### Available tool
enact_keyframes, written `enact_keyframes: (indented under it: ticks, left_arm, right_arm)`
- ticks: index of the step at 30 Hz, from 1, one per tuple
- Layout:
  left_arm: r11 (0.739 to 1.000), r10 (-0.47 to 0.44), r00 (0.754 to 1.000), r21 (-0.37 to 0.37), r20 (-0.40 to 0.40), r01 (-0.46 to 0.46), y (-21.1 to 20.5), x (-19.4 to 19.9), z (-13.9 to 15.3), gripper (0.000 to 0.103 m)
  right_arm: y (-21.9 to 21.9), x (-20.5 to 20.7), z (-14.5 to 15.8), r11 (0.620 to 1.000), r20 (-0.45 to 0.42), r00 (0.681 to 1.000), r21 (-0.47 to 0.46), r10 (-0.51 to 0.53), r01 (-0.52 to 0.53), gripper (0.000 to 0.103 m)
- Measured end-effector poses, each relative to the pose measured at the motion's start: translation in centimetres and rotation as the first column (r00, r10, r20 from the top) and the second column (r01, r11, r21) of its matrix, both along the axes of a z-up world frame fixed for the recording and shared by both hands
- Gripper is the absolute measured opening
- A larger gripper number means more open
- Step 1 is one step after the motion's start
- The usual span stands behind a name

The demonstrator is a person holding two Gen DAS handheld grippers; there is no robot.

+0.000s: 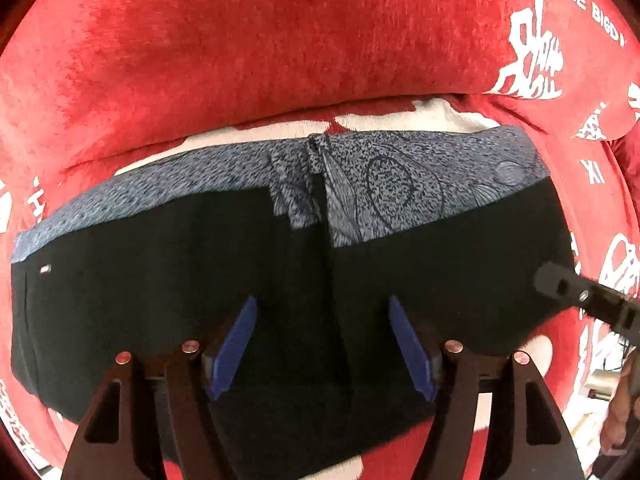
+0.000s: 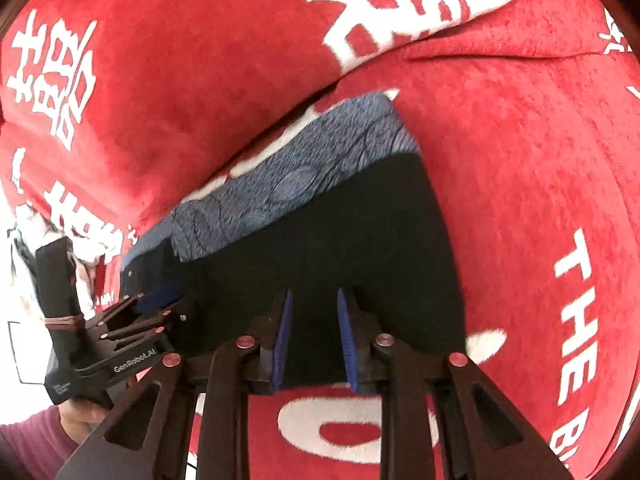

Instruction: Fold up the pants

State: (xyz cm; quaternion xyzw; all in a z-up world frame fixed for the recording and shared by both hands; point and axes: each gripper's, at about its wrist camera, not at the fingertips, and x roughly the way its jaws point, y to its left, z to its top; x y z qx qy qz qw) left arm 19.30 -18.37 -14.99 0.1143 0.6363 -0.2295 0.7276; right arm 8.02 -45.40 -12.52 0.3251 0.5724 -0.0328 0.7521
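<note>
Looking down both wrist cameras, I see the black pants lying folded on the red sofa cover, their grey patterned lining showing along the far edge. My left gripper hangs above the cloth with jaws wide, gripping nothing. My right gripper hangs at the near edge, jaws narrow, nothing pinched.

Folded black pants lie on red cover; right gripper jaws parted above them, gripping nothing
</note>
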Motion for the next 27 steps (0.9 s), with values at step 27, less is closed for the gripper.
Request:
enact_keyframes:
  ticks: [27]
  left_arm:
    - [0.962, 0.251, 0.967, 0.107, 0.031, -0.253, 16.9, -1.1, 2.2, 0.097]
  right_arm:
    - [17.6, 2.1, 0.4, 0.956, -0.145, 0.946, -0.011, 0.29, -0.294, 0.047]
